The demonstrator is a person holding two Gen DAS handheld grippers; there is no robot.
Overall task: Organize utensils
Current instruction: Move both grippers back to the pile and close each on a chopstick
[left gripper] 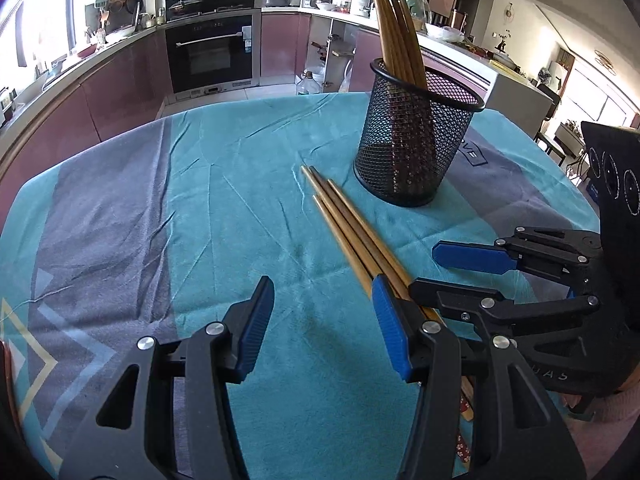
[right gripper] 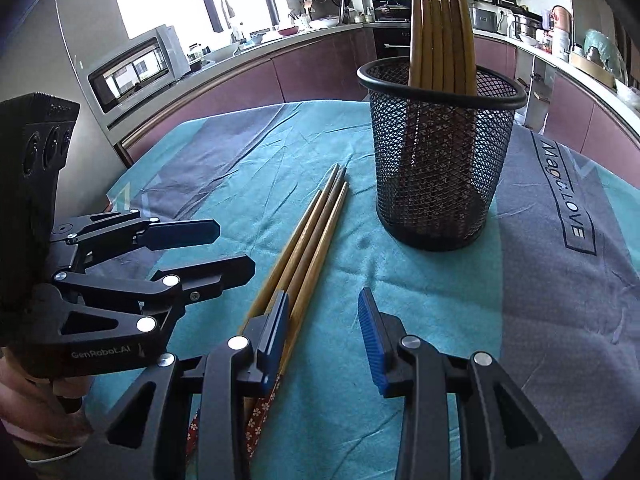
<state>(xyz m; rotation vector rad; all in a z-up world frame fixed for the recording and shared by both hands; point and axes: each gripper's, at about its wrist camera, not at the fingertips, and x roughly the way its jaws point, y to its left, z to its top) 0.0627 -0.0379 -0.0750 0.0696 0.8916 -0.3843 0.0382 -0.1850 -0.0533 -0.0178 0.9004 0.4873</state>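
Observation:
Several wooden chopsticks [left gripper: 352, 224] [right gripper: 312, 236] lie side by side on the teal cloth, their patterned ends toward me. A black mesh cup [left gripper: 412, 140] [right gripper: 440, 160] stands upright just beyond them and holds several more chopsticks [left gripper: 396, 28] [right gripper: 440, 32]. My left gripper [left gripper: 324, 320] [right gripper: 236, 248] is open over bare cloth, left of the lying bundle. Its right finger hides part of that bundle. My right gripper [right gripper: 324, 320] [left gripper: 424, 268] is open too. The bundle runs along its left pad [right gripper: 276, 324] without being pressed.
A teal and grey cloth [left gripper: 200, 200] covers the table, whose far edge lies behind the cup. Past it are kitchen counters, an oven [left gripper: 210, 56] and a microwave [right gripper: 136, 68]. A person's hand [right gripper: 36, 400] grips the left tool.

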